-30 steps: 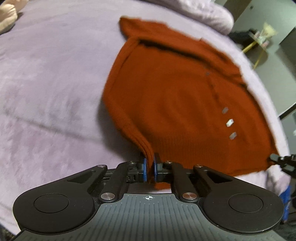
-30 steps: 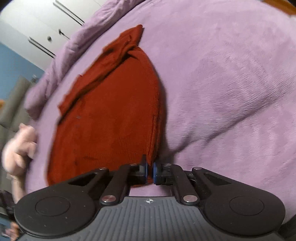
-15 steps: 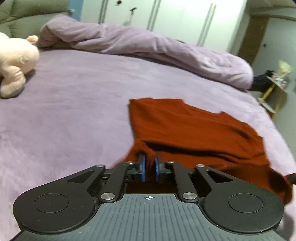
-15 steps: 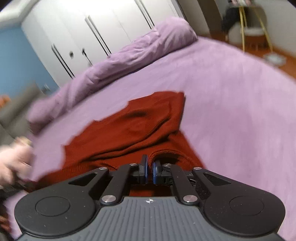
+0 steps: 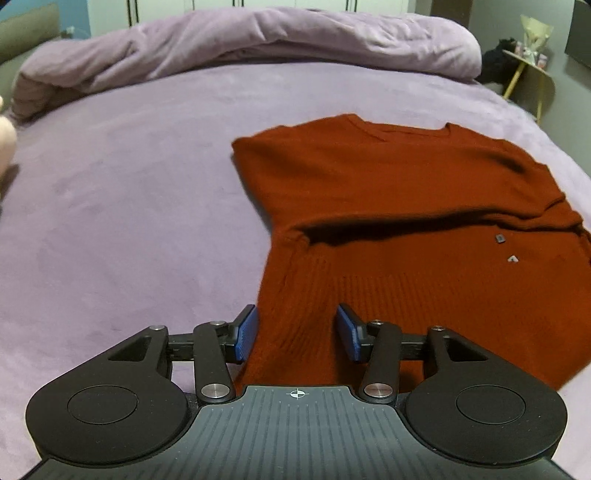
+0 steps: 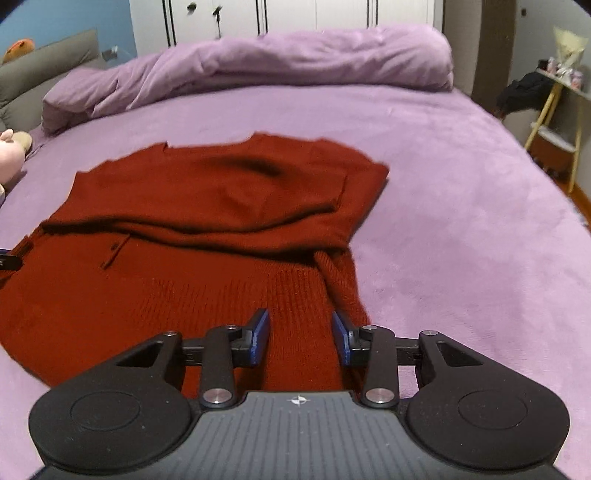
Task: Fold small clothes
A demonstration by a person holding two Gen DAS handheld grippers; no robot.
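Red sweater [image 5: 424,206] lies on the purple bed [image 5: 129,206], folded over itself: the far part is doubled forward, its edge making a dark crease across the middle, ribbed hem nearest the cameras. Two small grey tags [image 5: 506,247] show on the near layer in the left view.

Left hand-held gripper [image 5: 297,334] released, blue pads [image 5: 246,332] spread wide, straddling the sweater's left hem corner without pinching it. Right hand-held gripper [image 6: 300,336] also released, pads apart over the right hem corner, fabric between them but not gripped; whether the pads touch the knit can't be told.

Rumpled purple duvet [image 6: 258,59] runs along the far side of the bed, white wardrobe [image 6: 295,14] behind it. Pink plush toy [image 6: 9,155] at the left edge. Yellow-legged side table [image 6: 554,122] to the right.
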